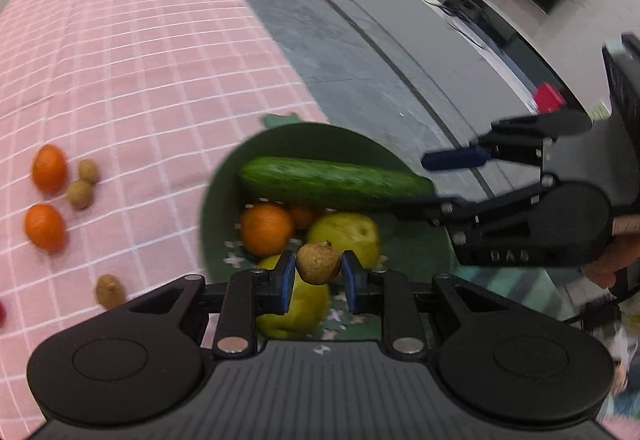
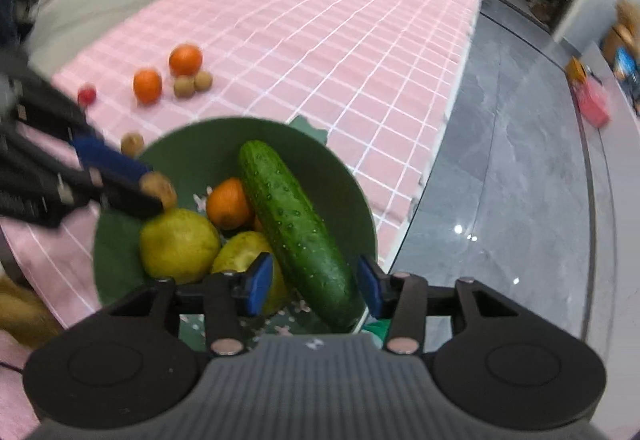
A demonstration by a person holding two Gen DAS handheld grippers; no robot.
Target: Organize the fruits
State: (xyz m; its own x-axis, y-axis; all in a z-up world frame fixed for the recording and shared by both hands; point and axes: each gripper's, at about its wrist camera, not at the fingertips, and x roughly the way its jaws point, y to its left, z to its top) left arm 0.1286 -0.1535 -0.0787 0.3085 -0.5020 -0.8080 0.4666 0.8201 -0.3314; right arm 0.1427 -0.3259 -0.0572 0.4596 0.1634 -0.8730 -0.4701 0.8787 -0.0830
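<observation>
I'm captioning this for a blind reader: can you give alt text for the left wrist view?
The left gripper holds a small brown fruit above a green bowl of cucumber, orange and pears; the open right gripper is alongside.

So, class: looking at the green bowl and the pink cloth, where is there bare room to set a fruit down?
Inside the green bowl the far-left floor, bordered by the rim, the pear and the cucumber, is bare. The bowl's middle is crowded. The pink checked cloth beyond the two loose oranges lies wide open.
</observation>
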